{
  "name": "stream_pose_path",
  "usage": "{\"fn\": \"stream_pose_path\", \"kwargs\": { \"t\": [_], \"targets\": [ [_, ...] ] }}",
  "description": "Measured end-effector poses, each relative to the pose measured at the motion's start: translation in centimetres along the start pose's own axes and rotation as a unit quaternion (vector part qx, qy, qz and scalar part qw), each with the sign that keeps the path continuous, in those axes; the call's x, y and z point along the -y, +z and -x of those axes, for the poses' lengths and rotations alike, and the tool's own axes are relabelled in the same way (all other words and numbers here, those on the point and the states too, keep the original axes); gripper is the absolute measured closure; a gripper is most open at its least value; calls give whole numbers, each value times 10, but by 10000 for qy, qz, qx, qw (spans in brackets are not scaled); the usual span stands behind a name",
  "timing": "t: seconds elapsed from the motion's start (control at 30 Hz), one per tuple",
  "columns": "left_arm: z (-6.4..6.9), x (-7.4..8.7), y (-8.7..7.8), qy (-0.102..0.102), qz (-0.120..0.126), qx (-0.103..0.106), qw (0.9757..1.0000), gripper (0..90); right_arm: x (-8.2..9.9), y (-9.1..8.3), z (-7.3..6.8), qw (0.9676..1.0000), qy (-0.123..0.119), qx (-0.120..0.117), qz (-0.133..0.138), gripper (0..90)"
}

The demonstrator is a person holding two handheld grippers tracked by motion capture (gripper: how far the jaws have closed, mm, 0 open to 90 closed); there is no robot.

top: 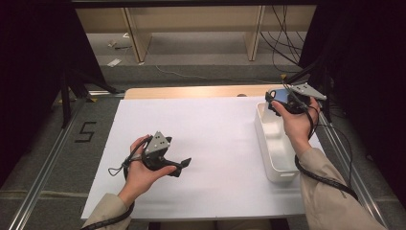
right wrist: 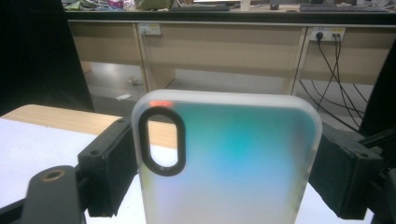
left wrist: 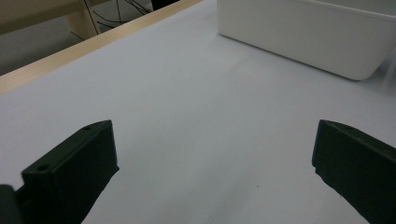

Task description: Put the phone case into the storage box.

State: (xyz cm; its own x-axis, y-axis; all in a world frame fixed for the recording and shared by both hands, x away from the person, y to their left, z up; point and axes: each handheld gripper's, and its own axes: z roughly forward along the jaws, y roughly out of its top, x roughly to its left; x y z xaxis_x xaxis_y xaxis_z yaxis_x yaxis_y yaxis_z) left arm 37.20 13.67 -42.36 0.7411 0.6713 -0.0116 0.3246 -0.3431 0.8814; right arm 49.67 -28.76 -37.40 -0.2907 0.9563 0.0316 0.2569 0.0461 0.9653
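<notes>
Right tool (top: 280, 99) was clamped on a phone case (right wrist: 226, 158), one jaw pressing each long edge, jaws spread wide to fit it. Case was frosted and see-through with a teal-green tint and a black-rimmed oval camera cutout (right wrist: 161, 140) near its top corner. In the high view the right tool was held up above the far end of the white bin (top: 274, 158), which sat at the right edge of the worktop (top: 201, 143). Left tool (top: 184, 164) was wide open with nothing between the jaws, hovering low over the white sheet at the left-centre, pointing toward the bin (left wrist: 317, 37). Left hand (top: 143, 170) gripped it from behind.
</notes>
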Motion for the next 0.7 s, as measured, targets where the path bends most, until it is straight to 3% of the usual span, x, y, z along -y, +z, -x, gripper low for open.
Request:
{"fn": "stream_pose_path", "kwargs": {
  "t": [0.7],
  "targets": [
    [0,0,0,1,1,-1,10000,0,-2,7,0,10000,-36,28,-8,183]
  ]
}}
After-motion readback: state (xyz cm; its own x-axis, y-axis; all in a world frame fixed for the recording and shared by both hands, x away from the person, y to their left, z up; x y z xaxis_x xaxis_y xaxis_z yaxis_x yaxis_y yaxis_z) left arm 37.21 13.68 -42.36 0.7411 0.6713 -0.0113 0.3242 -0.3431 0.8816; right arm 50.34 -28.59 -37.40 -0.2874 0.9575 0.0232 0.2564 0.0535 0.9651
